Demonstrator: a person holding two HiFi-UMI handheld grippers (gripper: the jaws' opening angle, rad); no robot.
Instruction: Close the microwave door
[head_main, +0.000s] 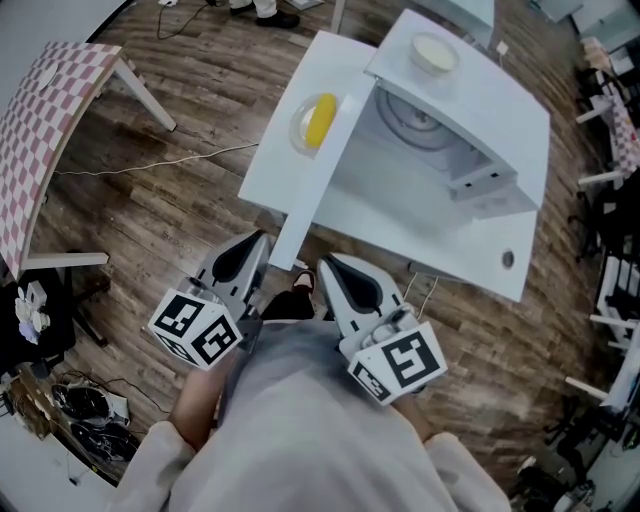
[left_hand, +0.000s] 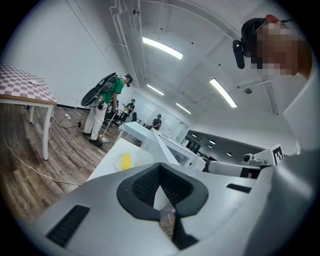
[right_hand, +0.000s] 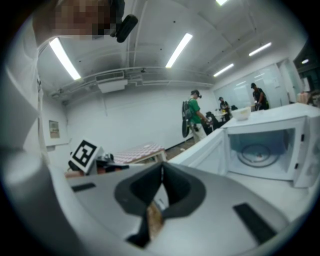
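Note:
A white microwave (head_main: 470, 90) stands on a white table (head_main: 420, 240) with its door (head_main: 312, 185) swung wide open towards me, and the turntable (head_main: 415, 120) shows inside. Both grippers hang low in front of my body, short of the table's near edge. My left gripper (head_main: 260, 240) is shut on nothing, its tip just below the door's free edge. Beside it, my right gripper (head_main: 325, 264) is also shut and empty. In the left gripper view the door (left_hand: 161, 150) rises beyond the closed jaws. The right gripper view shows the open cavity (right_hand: 260, 150) at the right.
A clear dish with a yellow thing (head_main: 315, 122) sits on the table left of the door. On top of the microwave is a white bowl (head_main: 435, 52). A checkered table (head_main: 40, 110) stands far left, and a cable (head_main: 150, 165) runs over the wood floor. People stand in the background (left_hand: 102, 107).

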